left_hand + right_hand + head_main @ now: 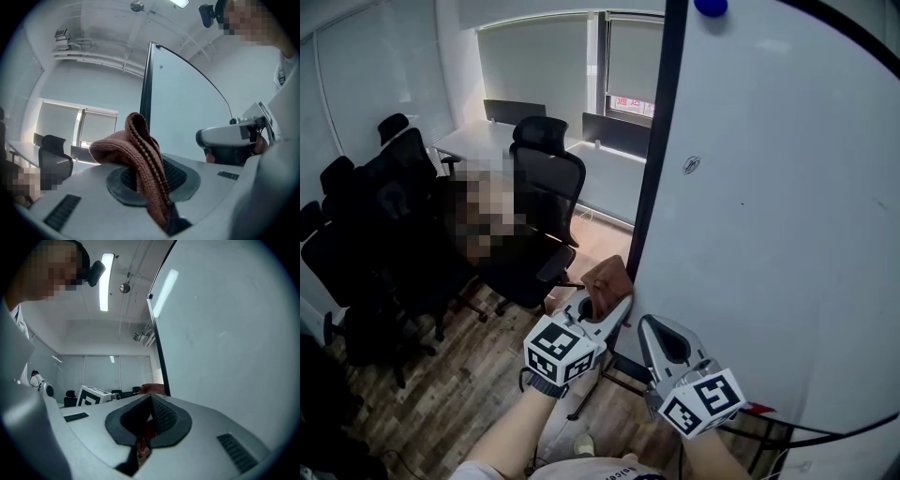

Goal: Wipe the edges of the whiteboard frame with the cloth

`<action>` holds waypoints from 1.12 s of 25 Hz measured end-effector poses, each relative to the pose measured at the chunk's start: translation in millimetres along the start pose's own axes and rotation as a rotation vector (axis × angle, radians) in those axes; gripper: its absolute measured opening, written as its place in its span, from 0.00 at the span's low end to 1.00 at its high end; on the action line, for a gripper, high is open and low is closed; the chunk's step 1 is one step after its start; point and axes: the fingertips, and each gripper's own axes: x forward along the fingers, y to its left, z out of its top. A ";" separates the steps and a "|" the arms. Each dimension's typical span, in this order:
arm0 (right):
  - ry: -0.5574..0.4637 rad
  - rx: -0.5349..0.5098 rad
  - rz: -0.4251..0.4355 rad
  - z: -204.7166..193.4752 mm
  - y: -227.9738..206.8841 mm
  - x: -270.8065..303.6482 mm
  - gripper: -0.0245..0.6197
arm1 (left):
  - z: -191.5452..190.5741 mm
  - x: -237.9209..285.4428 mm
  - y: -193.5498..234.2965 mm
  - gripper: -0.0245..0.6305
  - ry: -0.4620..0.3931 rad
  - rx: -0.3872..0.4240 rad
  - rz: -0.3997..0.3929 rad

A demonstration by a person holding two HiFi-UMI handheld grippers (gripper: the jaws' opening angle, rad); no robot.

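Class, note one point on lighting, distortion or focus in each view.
Head view: evenly lit, frame sharp. Left gripper view: fisheye bows the whiteboard's top edge; the cloth looms large. Right gripper view: ceiling light glares, mirrored as a streak on the whiteboard.

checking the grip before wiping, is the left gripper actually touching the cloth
Touching. The left gripper view shows the left gripper with its jaws closed on the brown cloth, whose folds are pinched between them.
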 end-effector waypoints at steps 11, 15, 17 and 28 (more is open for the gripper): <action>-0.044 -0.034 0.070 42.5 8.5 2.4 0.04 | 42.6 6.5 -1.9 0.14 -0.012 0.079 0.000; -0.064 -0.047 0.092 57.2 8.0 7.5 0.04 | 58.6 9.1 0.1 0.14 -0.025 0.105 -0.012; -0.077 -0.054 0.097 62.5 10.1 6.8 0.04 | 67.4 7.1 -1.7 0.14 -0.033 0.121 -0.019; -0.132 -0.104 0.123 103.0 19.0 7.1 0.04 | 130.2 4.3 -13.3 0.14 -0.085 0.192 -0.041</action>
